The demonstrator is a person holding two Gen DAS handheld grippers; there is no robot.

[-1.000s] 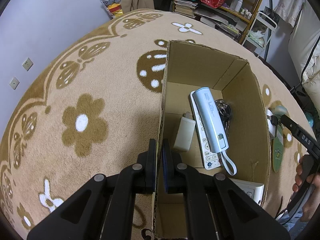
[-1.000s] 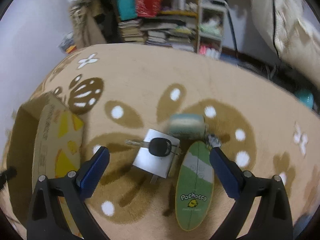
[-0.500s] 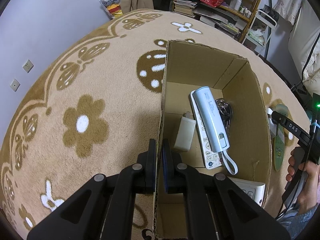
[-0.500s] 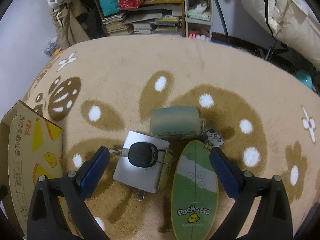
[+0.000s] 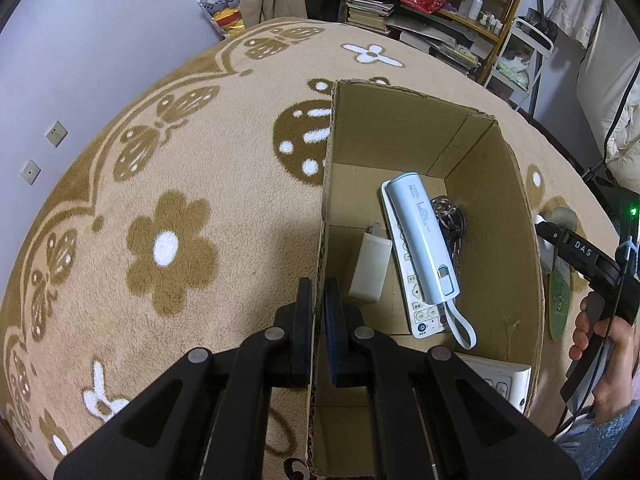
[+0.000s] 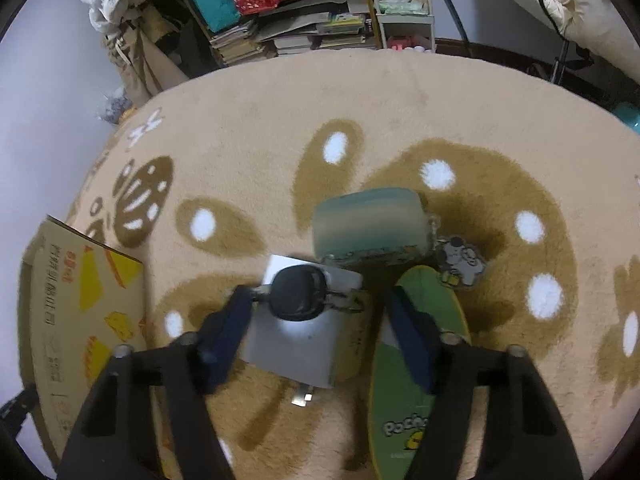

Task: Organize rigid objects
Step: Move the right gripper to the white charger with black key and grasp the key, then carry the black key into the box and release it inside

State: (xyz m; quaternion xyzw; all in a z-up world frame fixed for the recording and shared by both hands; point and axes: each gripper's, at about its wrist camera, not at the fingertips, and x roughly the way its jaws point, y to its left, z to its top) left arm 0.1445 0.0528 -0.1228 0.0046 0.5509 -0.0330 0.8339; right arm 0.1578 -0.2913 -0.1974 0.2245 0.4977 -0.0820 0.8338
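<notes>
My left gripper (image 5: 319, 300) is shut on the left wall of an open cardboard box (image 5: 325, 208). Inside lie a light blue power bank (image 5: 424, 236) on a white remote (image 5: 416, 312), a white charger (image 5: 370, 266) and a bunch of keys (image 5: 450, 216). My right gripper (image 6: 316, 308) is open, low over the rug, its fingers on either side of a white plug adapter (image 6: 296, 348) with a black car key (image 6: 298, 294) on top. A green case (image 6: 368, 222) and a green oval board (image 6: 416, 400) lie beside them.
The box's printed outer side (image 6: 84, 320) stands left of my right gripper. A second white remote (image 5: 500, 376) lies at the box's near corner. A cartoon keychain charm (image 6: 460, 260) hangs off the green case. Cluttered shelves (image 5: 440, 20) stand beyond the patterned rug (image 5: 160, 200).
My right gripper has come down and forward around the plug adapter and car key, and its fingers have narrowed. My left gripper has stayed clamped on the box wall.
</notes>
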